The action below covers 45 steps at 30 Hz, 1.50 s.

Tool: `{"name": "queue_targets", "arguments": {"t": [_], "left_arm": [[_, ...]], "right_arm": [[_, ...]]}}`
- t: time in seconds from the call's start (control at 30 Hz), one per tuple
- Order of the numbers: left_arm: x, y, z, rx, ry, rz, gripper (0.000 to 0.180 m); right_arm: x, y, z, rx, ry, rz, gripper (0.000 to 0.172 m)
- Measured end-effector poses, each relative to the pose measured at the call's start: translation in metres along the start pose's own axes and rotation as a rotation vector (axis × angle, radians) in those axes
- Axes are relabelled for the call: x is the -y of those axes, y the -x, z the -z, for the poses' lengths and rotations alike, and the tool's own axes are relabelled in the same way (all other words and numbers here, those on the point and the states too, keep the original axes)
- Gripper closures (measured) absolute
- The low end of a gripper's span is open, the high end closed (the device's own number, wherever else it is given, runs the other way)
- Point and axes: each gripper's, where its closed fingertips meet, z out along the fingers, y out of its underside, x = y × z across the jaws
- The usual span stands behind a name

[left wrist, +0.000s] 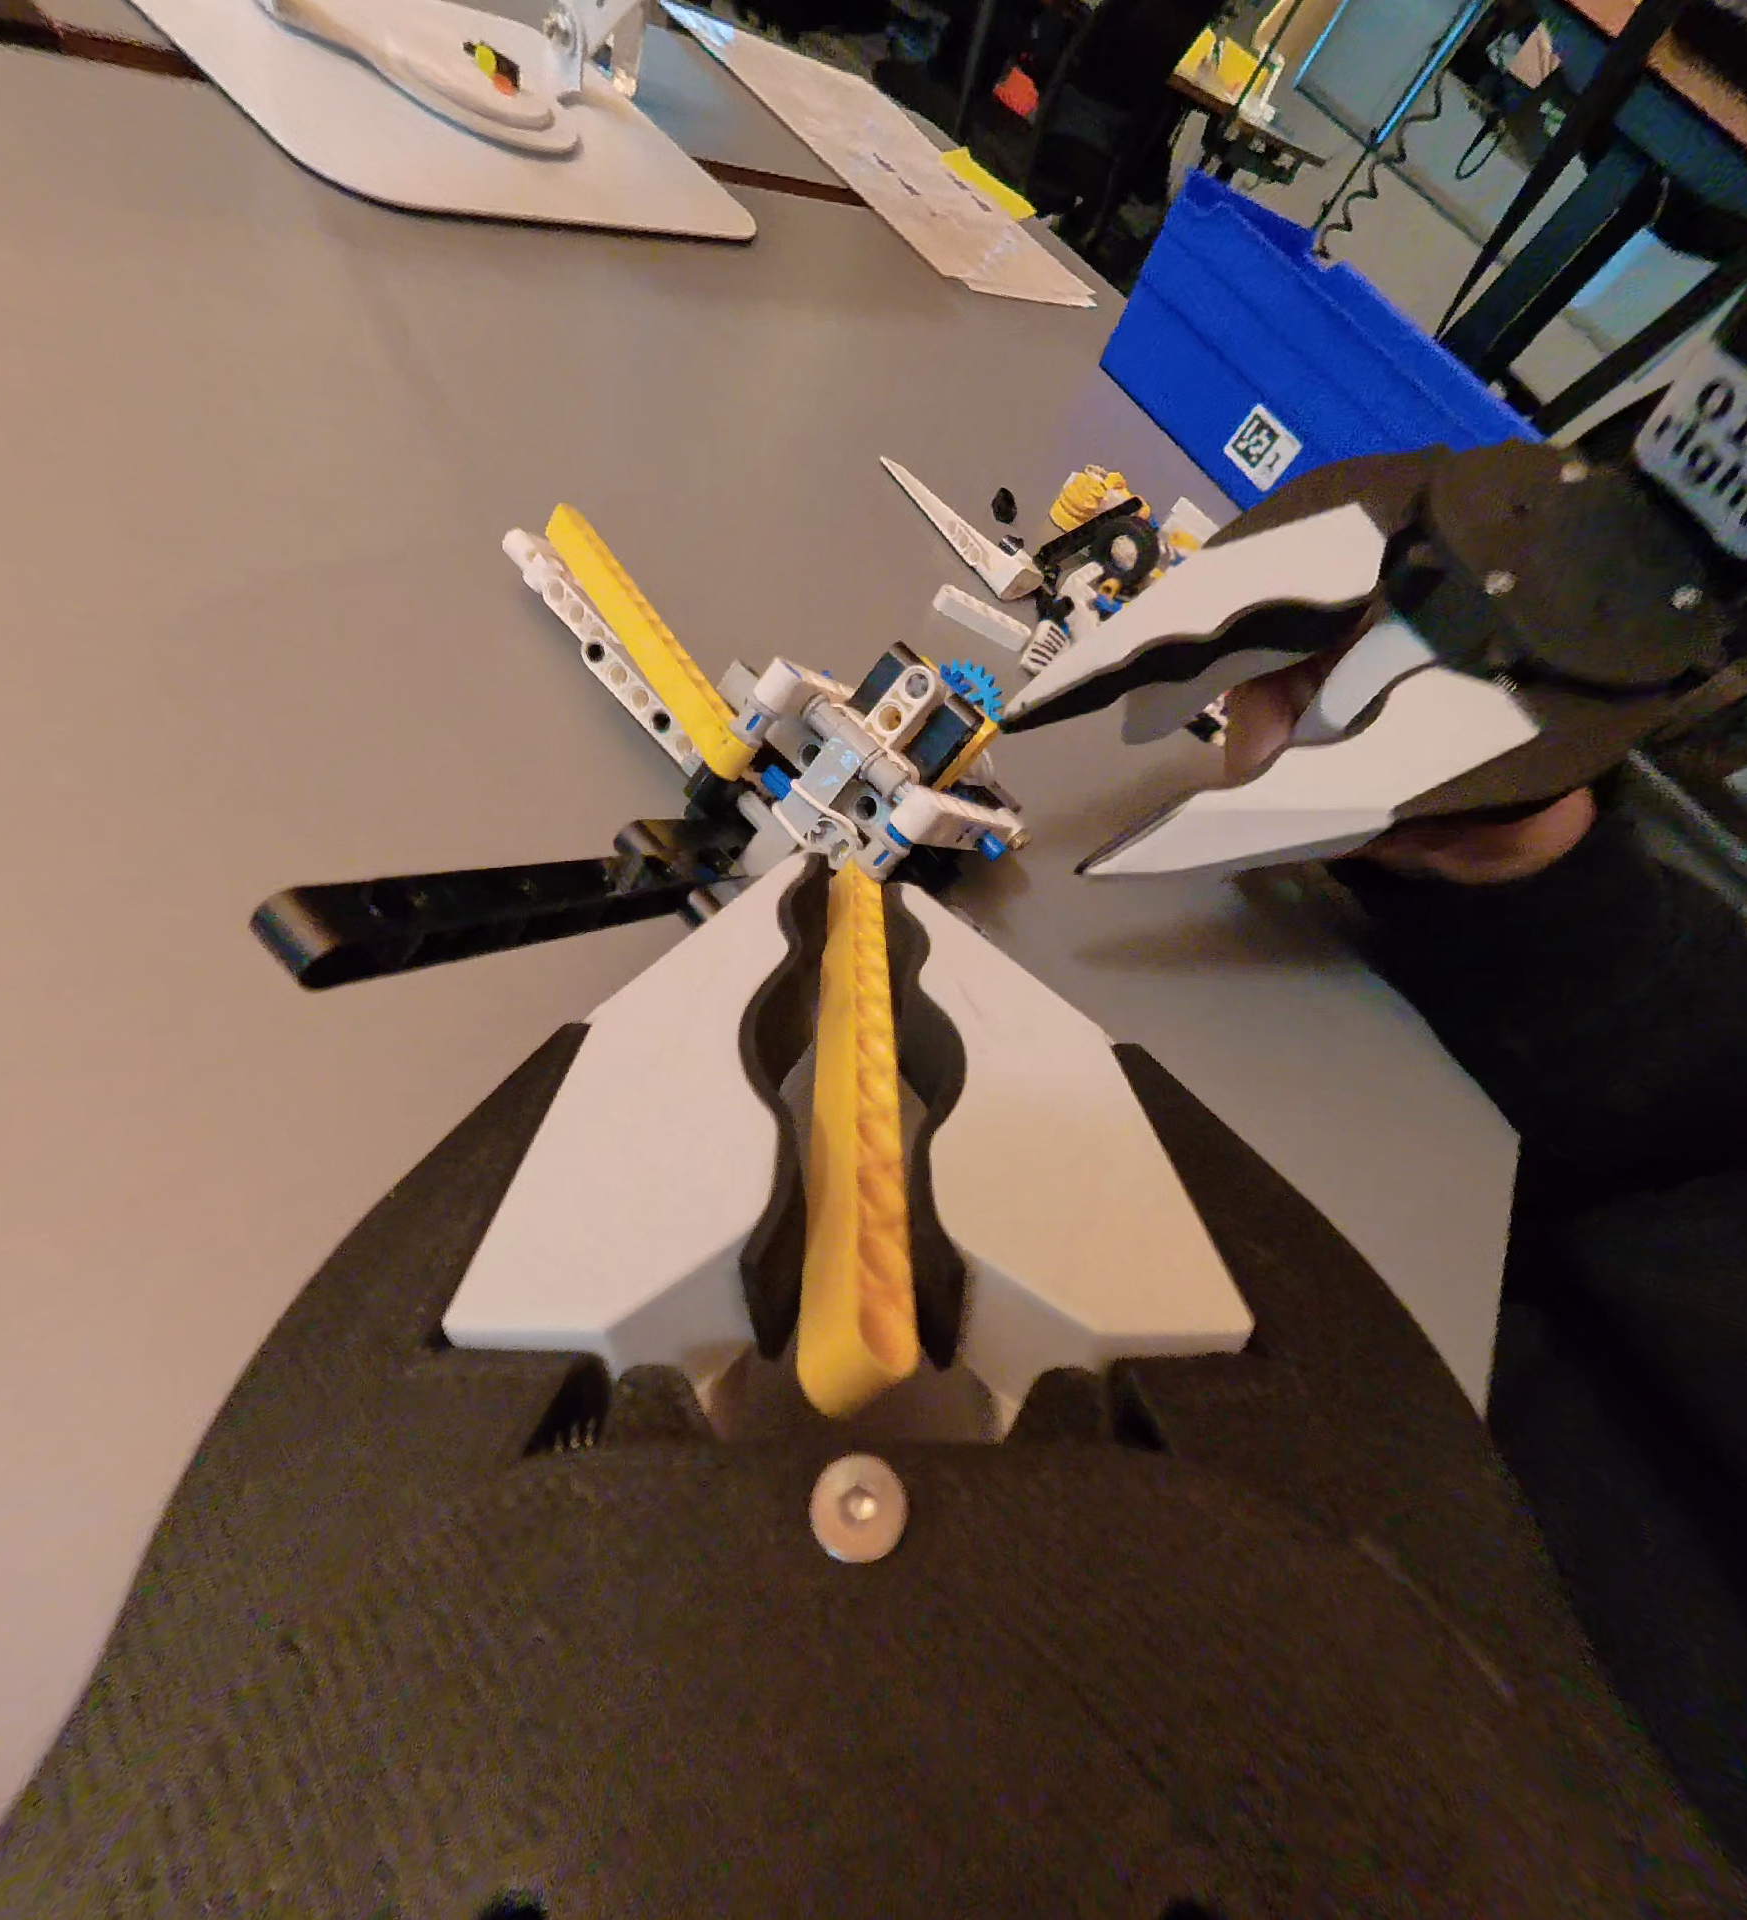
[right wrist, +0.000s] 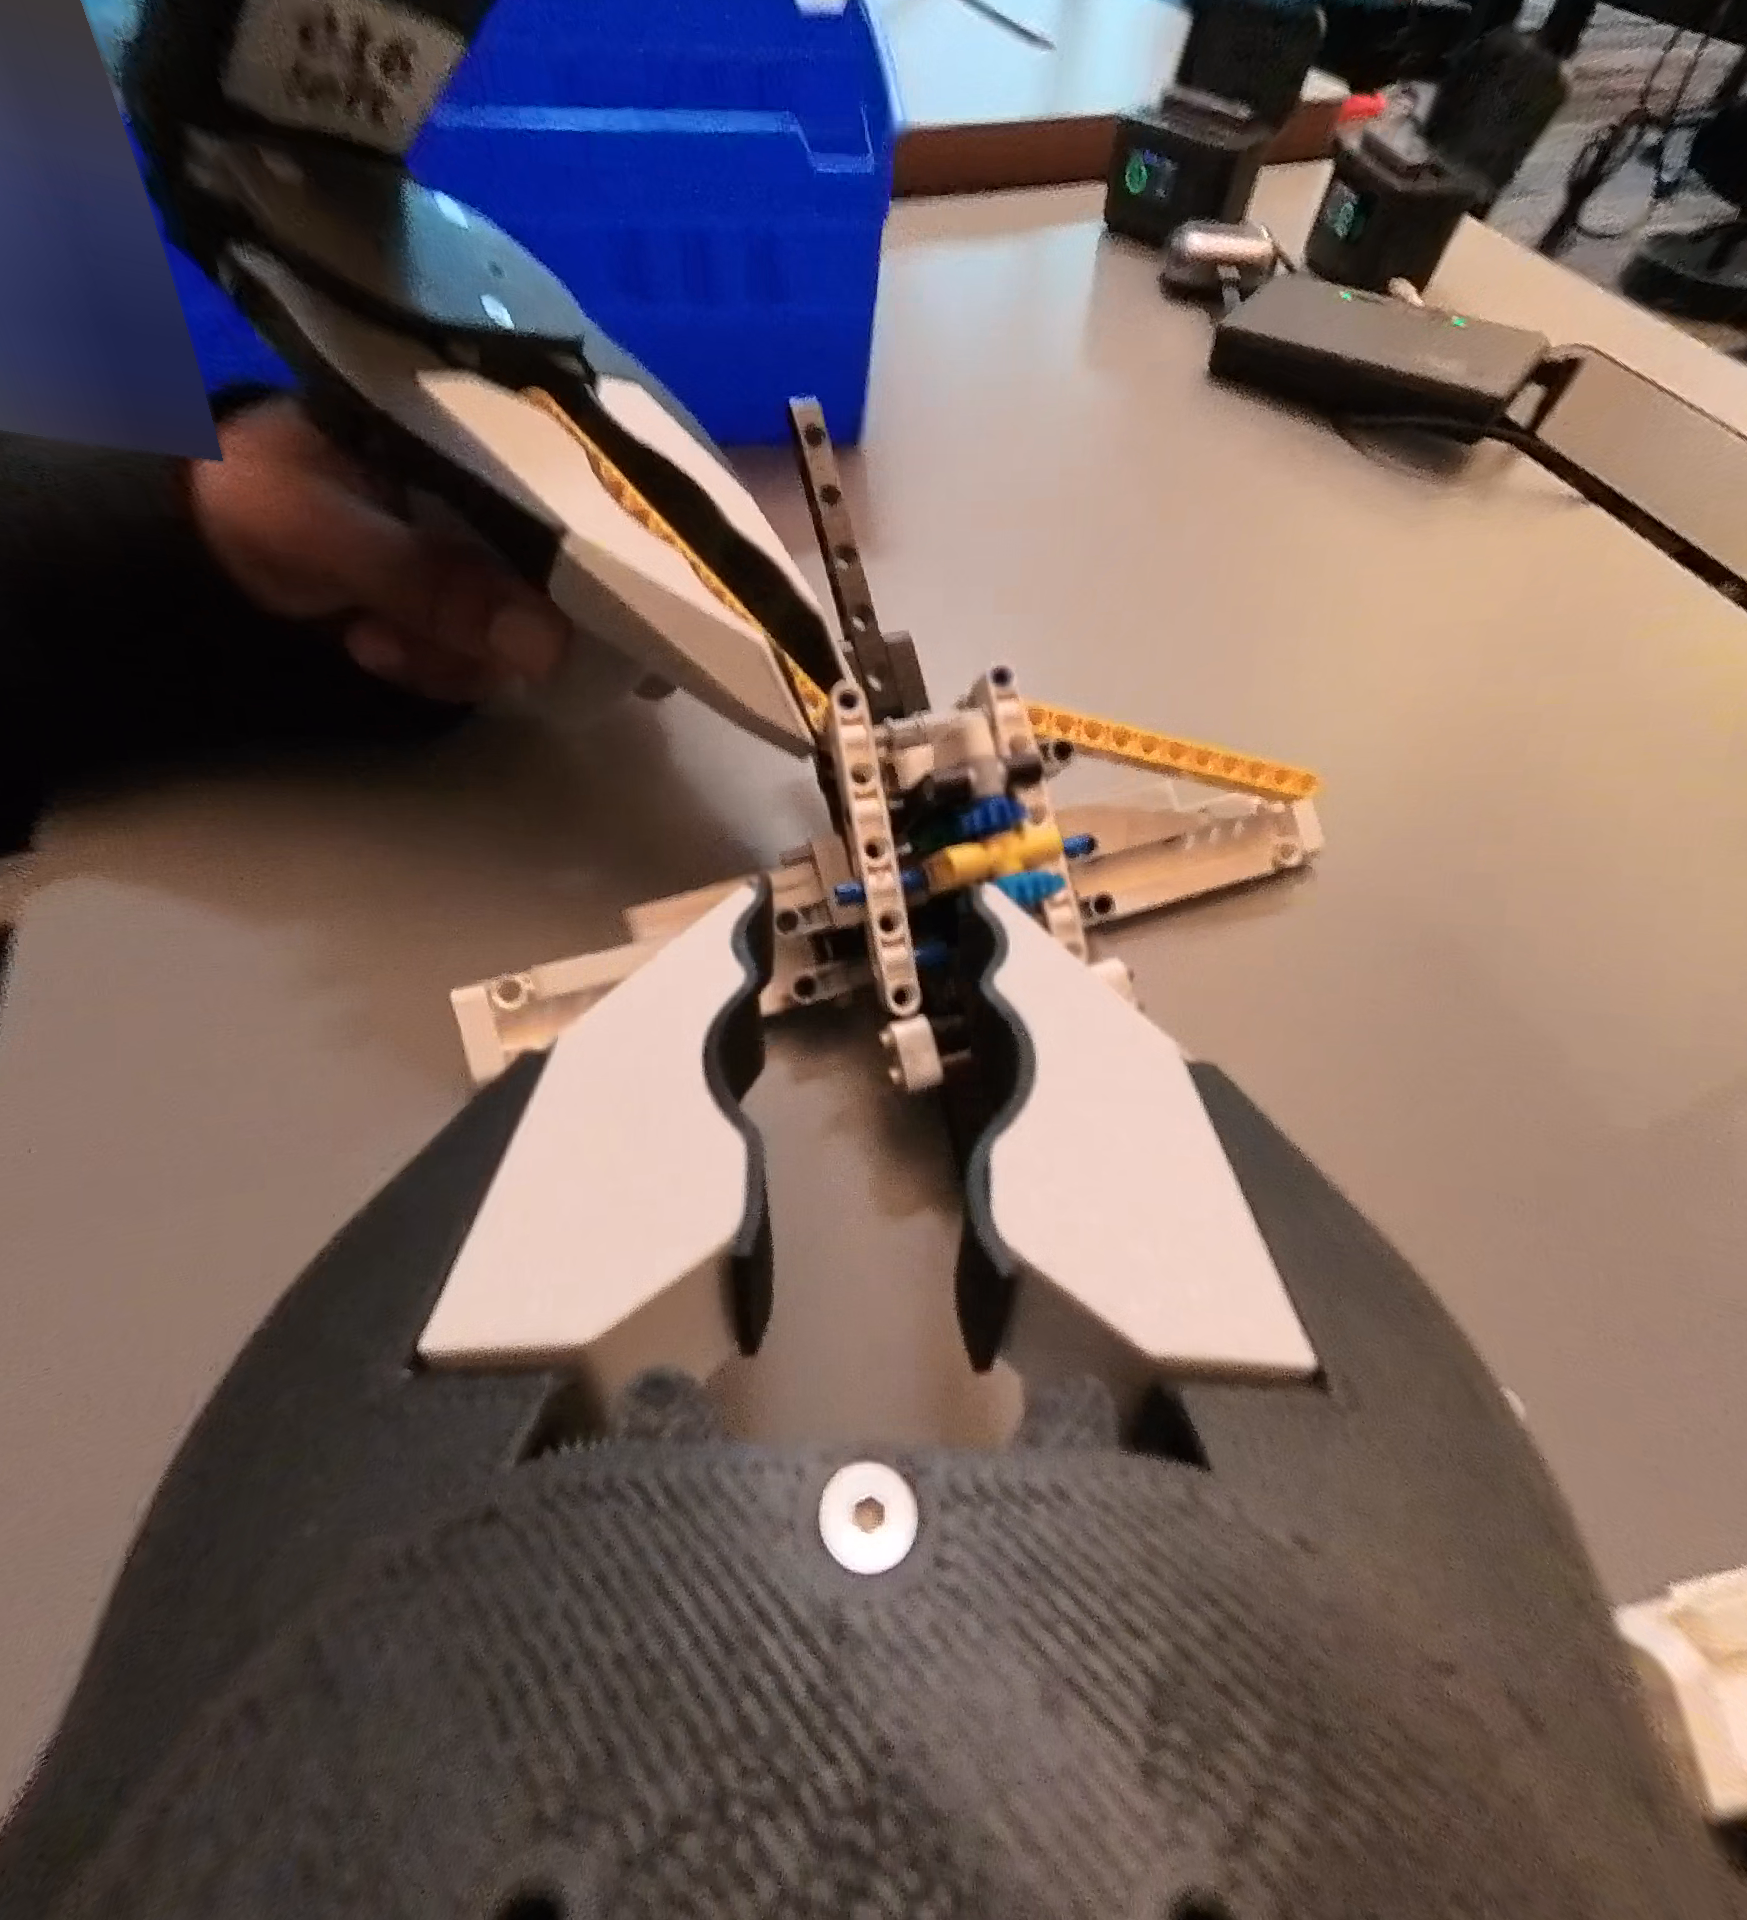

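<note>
In the left wrist view, a white board [left wrist: 495,156] lies in the upper left of the frame on the grey table [left wrist: 225,520]. In the middle stands a toy model [left wrist: 848,769] built from plastic bricks, with a black beam [left wrist: 453,914] going to the left and one yellow beam [left wrist: 640,634] going up. The left gripper [left wrist: 853,883] pinches another yellow beam [left wrist: 853,1143] of this model between its fingers. To the right, the right gripper [left wrist: 1045,790] has its fingers spread beside the model; the upper tip is just at the model's edge, near a blue gear [left wrist: 973,688]. Loose bricks [left wrist: 1077,571] and a blue bin [left wrist: 1295,343] are in the upper right.

In the right wrist view, the spread fingers [right wrist: 640,1091] stand on both sides of a white beam [right wrist: 879,862] of the model; whether they touch it, I cannot tell.
</note>
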Motion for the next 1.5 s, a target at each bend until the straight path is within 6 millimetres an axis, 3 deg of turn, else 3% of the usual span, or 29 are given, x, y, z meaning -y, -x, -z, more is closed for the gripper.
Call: {"name": "queue_targets", "arguments": {"t": [0.03, 0.13, 0.27, 0.37, 0.43, 0.53, 0.63, 0.83, 1.13, 1.5], "left_arm": [[-0.002, -0.001, 0.001, -0.024, 0.006, 0.027, 0.170], [-0.015, -0.001, 0.009, -0.057, 0.067, 0.105, 0.141], [-0.023, -0.002, 0.046, -0.031, 0.006, 0.179, 0.120], [-0.006, -0.005, 0.076, -0.003, -0.176, 0.214, 0.122], [0.007, -0.016, 0.081, -0.018, -0.228, 0.166, 0.123], [0.013, -0.023, 0.064, 0.013, -0.137, 0.004, 0.119], [0.013, -0.019, 0.037, 0.061, -0.016, -0.158, 0.116], [0.001, -0.005, 0.003, 0.084, 0.178, -0.277, 0.124], [-0.014, -0.001, -0.001, 0.076, 0.238, -0.328, 0.169], [-0.016, -0.001, 0.000, 0.074, 0.245, -0.334, 0.170]], "right_arm": [[-0.006, -0.001, -0.002, -0.023, 0.024, 0.017, 0.137], [-0.020, 0.000, -0.009, -0.042, 0.095, 0.047, 0.131], [-0.017, 0.001, -0.012, -0.028, 0.067, 0.036, 0.128], [-0.013, -0.001, -0.011, -0.016, 0.043, 0.013, 0.132], [-0.005, 0.000, -0.010, -0.006, 0.003, 0.012, 0.135], [0.001, 0.005, -0.011, 0.019, -0.018, 0.014, 0.137], [-0.007, 0.006, -0.015, 0.002, 0.031, 0.046, 0.136], [-0.007, 0.009, -0.019, -0.029, 0.051, 0.119, 0.141], [-0.013, 0.010, -0.030, -0.036, 0.121, 0.175, 0.148], [-0.010, 0.010, -0.028, 0.054, 0.092, 0.003, 0.157]]}}
